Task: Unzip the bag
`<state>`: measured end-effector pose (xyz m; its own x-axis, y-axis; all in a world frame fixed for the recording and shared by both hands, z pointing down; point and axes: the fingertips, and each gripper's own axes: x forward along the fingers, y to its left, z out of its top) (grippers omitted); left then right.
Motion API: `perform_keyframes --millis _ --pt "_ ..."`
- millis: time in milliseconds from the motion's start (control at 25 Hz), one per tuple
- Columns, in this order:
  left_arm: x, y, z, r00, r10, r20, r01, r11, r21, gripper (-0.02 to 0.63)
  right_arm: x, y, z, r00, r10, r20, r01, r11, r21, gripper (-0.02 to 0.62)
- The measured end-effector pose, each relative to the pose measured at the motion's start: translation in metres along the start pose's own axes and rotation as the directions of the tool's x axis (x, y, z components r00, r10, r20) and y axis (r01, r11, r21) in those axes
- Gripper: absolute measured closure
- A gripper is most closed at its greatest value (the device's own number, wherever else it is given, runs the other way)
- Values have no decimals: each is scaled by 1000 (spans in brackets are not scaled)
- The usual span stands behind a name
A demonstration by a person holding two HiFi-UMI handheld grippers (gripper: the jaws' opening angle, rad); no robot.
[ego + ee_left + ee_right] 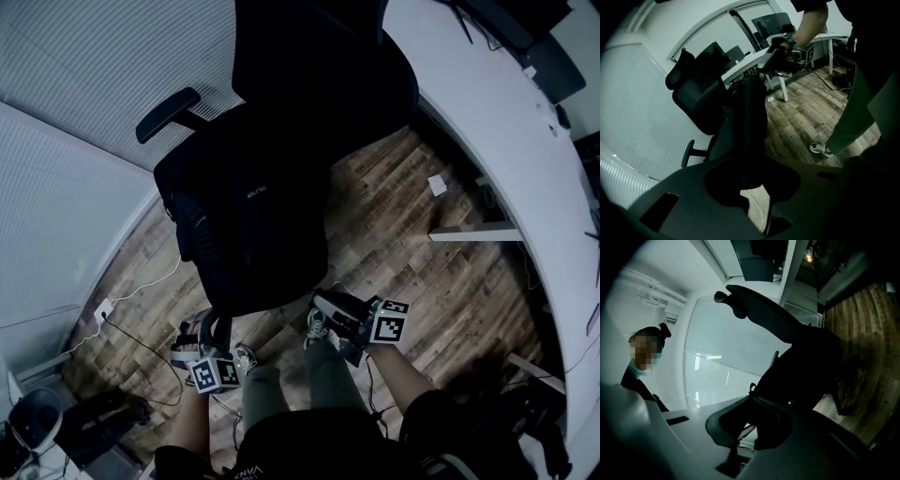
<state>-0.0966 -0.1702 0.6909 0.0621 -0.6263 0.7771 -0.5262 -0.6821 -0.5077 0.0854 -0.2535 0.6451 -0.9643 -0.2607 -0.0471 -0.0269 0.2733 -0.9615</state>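
A black bag (262, 234) rests against the seat front of a black office chair (319, 66). My left gripper (192, 333) is at the bag's lower left and is shut on a fold of its dark fabric. In the left gripper view the bag (752, 112) runs as a taut black strip from the left gripper (752, 187) up to the right gripper (776, 58). My right gripper (323, 302) is shut on the bag's edge at the lower right. In the right gripper view the right gripper (750, 427) has dark bag material (806, 366) just past its tips. The zip pull is too dark to make out.
A curved white desk (487, 103) runs along the right, with a leg (473, 232) and a scrap of paper (437, 185) on the wooden floor. Cables and a wall socket (101, 309) lie at the left by the white partition. Another person (642, 366) stands nearby.
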Motion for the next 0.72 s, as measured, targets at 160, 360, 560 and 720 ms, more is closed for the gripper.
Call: perform_keyframes --millis 160,360,560,720 --pt "3 -3 7 1000 5 -11 -5 1000 -7 523 -8 -6 12 1000 -17 -3 17 1000 -12 548" --pt "3 -5 9 1000 9 -10 -10 1000 -14 523 -15 -17 28 998 -57 32 58 998 -24 548" --pt "6 -7 14 1000 15 -1 -15 1000 -27 523 -20 -25 38 995 -85 52 87 996 -32 548" --pt "7 -7 19 1000 12 -1 -12 999 -34 522 -22 -25 40 993 -104 62 108 992 -58 548"
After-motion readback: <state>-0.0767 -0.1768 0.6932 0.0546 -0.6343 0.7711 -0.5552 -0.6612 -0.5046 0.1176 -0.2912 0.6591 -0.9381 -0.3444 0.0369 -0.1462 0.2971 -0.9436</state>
